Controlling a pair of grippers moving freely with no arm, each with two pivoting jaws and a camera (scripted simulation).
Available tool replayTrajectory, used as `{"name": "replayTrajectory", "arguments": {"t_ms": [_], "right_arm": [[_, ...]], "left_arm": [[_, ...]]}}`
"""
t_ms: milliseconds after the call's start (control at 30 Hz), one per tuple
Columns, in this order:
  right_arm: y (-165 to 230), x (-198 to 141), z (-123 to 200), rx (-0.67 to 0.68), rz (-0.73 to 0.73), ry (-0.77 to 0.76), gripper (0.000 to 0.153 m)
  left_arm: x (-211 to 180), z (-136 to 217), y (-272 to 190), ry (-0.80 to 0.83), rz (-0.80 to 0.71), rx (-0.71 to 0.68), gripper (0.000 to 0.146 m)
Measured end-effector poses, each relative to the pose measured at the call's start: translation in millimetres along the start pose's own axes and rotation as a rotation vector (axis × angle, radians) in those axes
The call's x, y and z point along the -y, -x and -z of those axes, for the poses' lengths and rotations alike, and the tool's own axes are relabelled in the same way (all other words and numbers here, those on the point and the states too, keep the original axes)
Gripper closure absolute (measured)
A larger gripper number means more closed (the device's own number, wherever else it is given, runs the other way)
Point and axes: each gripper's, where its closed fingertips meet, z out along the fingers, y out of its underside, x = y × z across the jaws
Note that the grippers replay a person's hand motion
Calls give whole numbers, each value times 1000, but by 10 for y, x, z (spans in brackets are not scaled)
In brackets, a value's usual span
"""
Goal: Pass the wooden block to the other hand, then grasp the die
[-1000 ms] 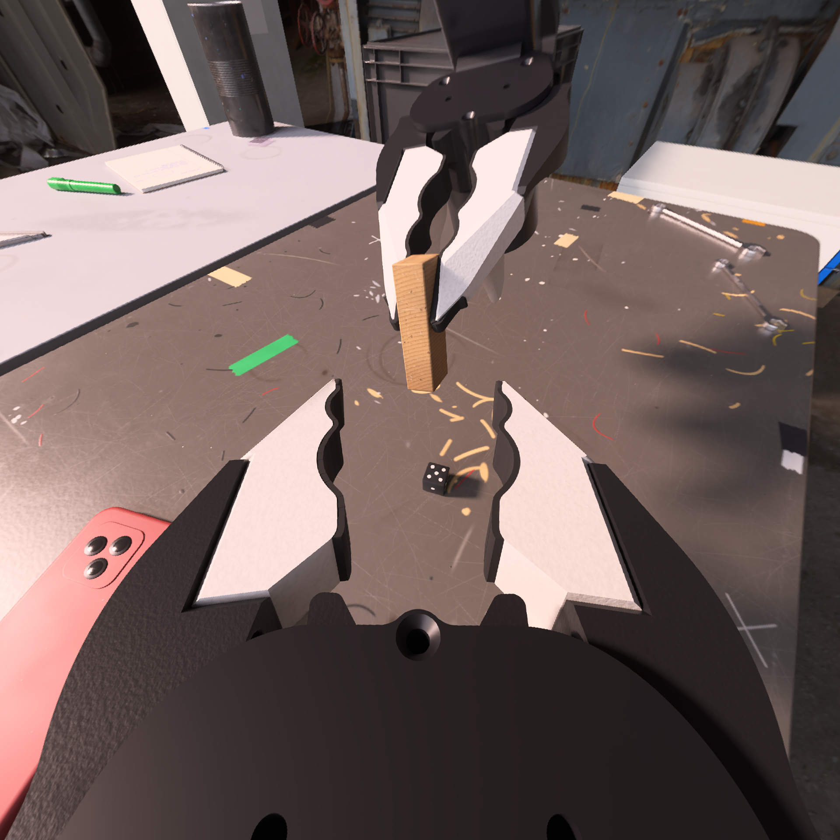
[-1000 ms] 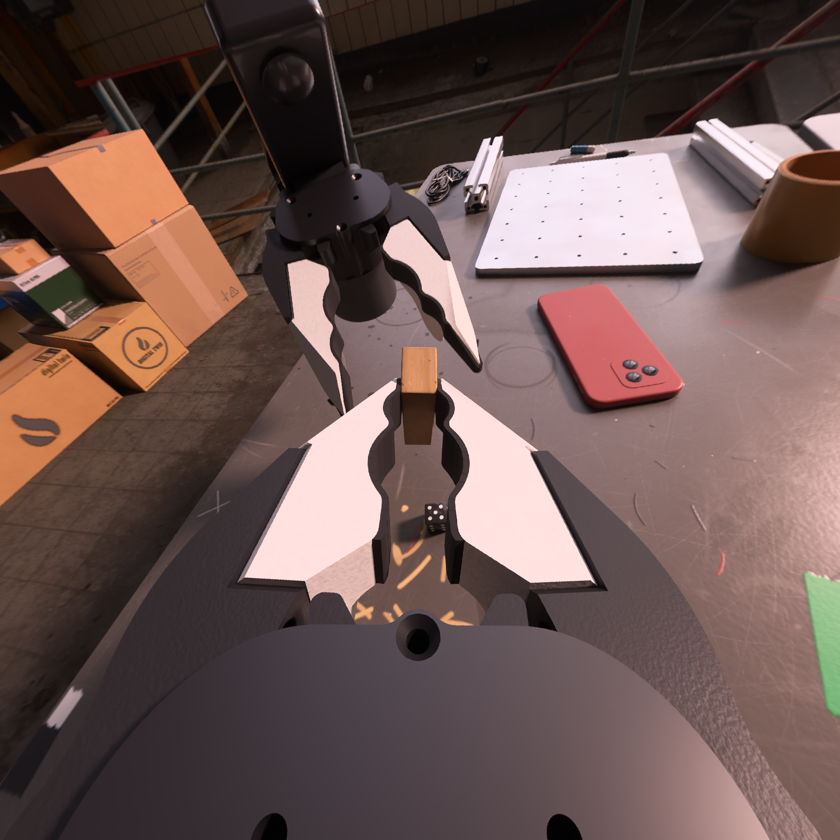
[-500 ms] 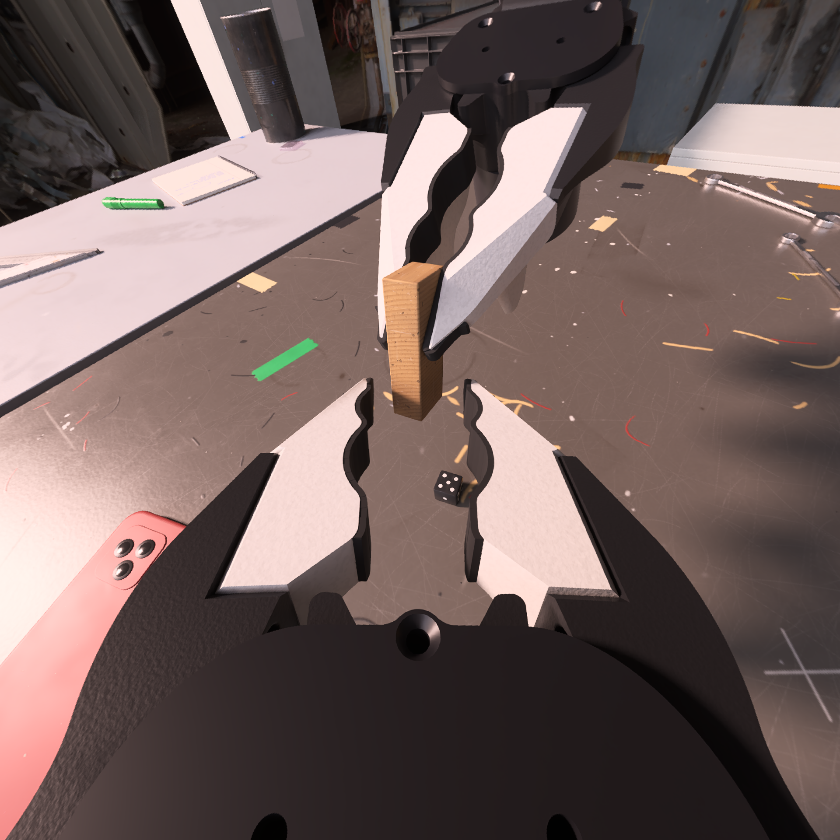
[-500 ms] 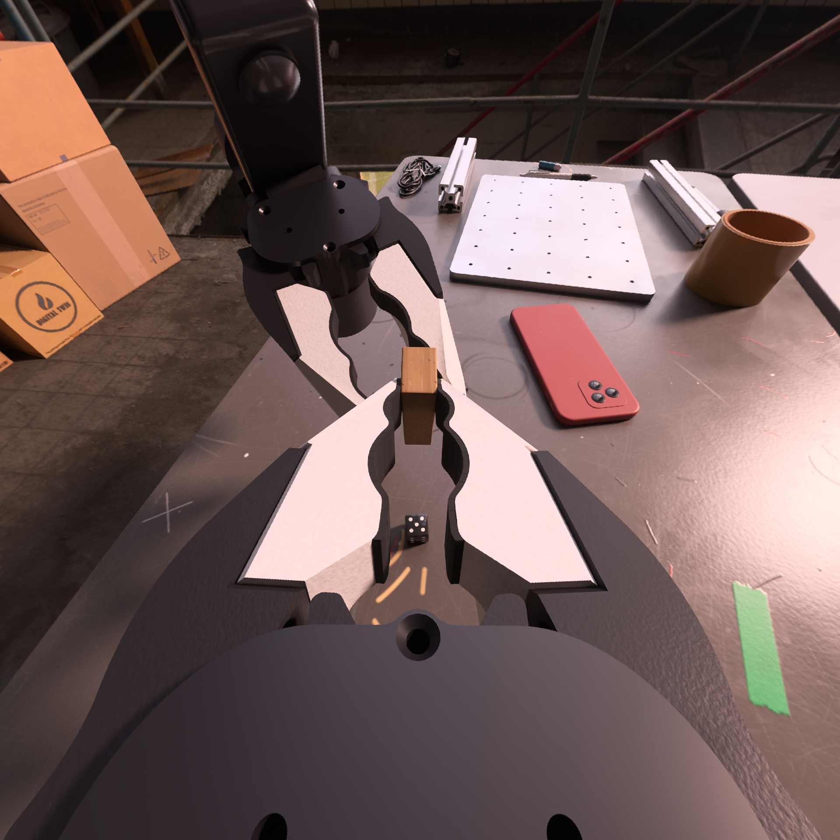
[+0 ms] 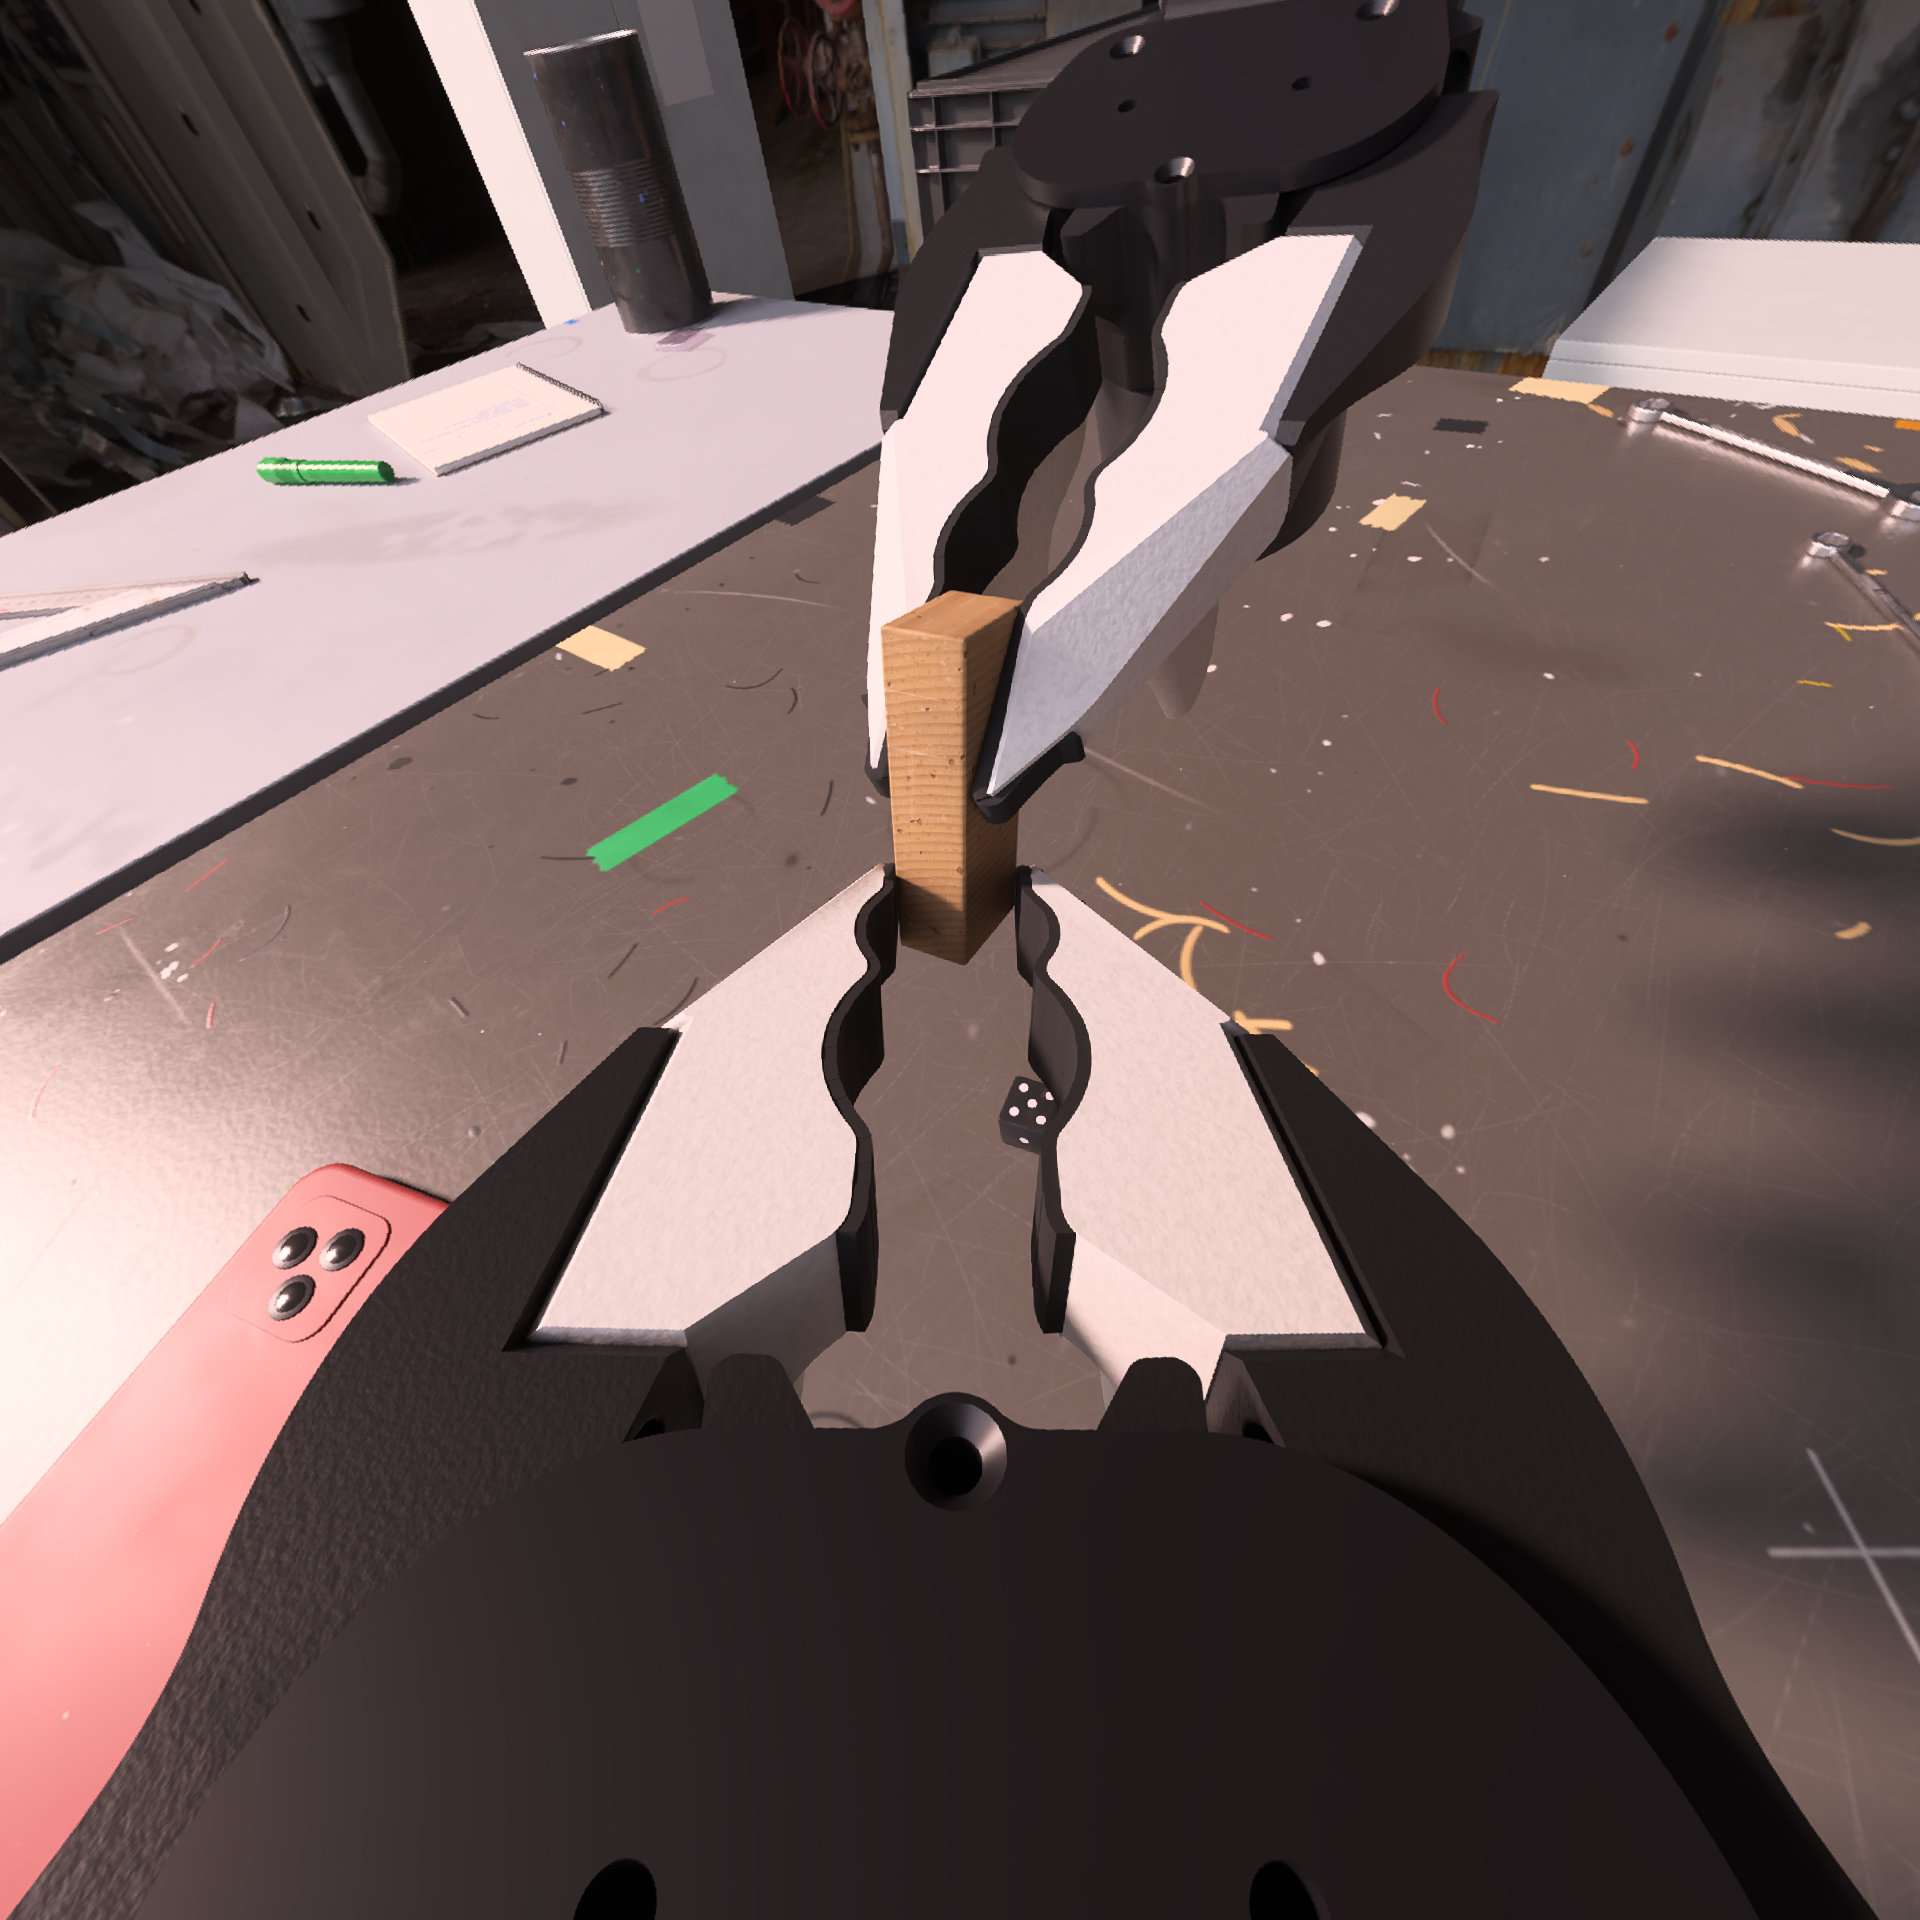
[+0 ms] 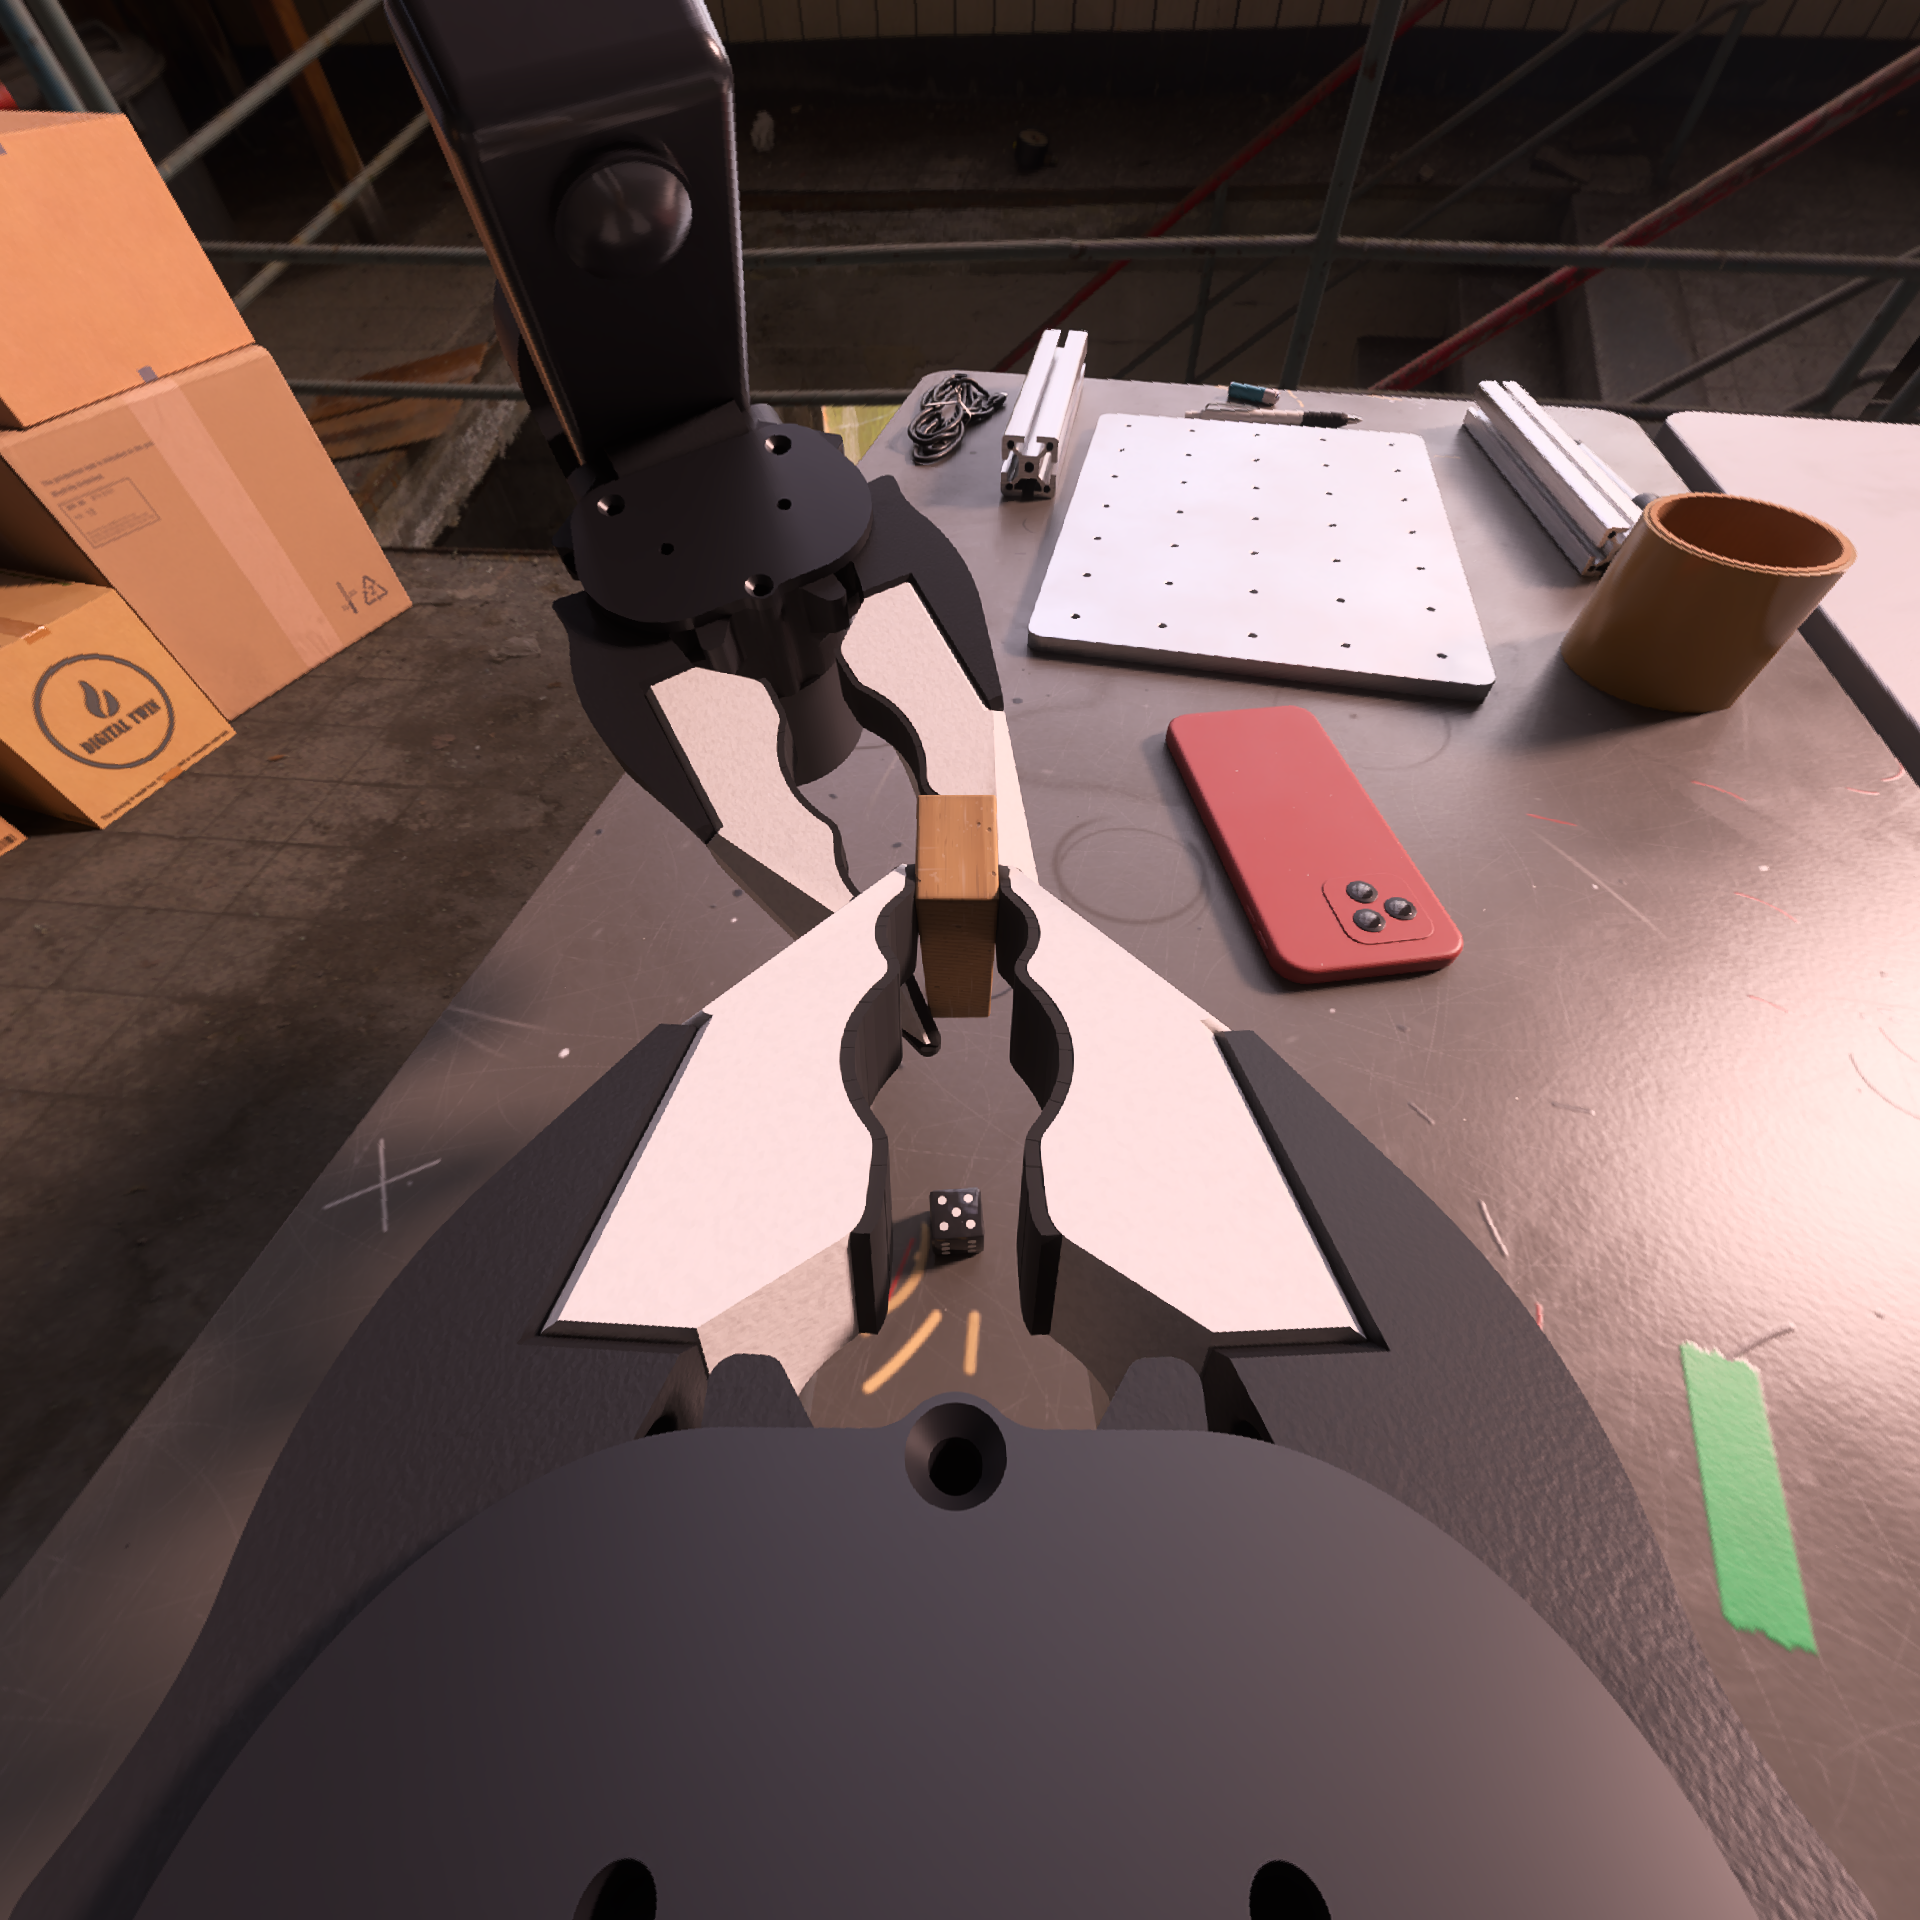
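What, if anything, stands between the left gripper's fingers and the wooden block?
Nothing visible. The lower end of the wooden block sits between the fingers of the left gripper; the right gripper grips its upper part.

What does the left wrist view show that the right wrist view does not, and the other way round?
Only the left wrist view shows the white side table with its green marker, notepad and dark cylinder.

Only the right wrist view shows the cardboard boxes, white perforated plate, aluminium profiles and brown tube.

Both show the wooden block held upright by the right gripper, with the left gripper closing around its lower end, the die on the table, the red phone and green tape.
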Motion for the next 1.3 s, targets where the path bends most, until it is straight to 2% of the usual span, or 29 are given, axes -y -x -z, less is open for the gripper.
{"name": "replayTrajectory", "arguments": {"t_ms": [700, 767, 800, 867, 967, 1133, 1300], "right_arm": [[-23, 18, 5, 12, -40, -42, 137], [-46, 71, 53, -9, -31, -72, 110], [-50, 94, 95, -11, -12, -82, 103], [-44, 87, 195, 8, 48, -84, 101], [-37, -256, 220, 75, 132, 47, 106], [18, -1022, -60, 178, 191, 332, 105], [25, -1269, -240, 176, 222, 424, 103]], "left_arm": [[7, -4, 37, 7, -4, 31, 124], [-19, 12, 80, 15, 2, 40, 124], [-26, 31, 111, 19, 3, 49, 124], [-29, 99, 203, 25, 12, 77, 124], [-13, 243, 355, 18, 46, 103, 124], [-18, 416, 518, 10, 93, 116, 124], [-32, 462, 554, 18, 107, 113, 124]]}}
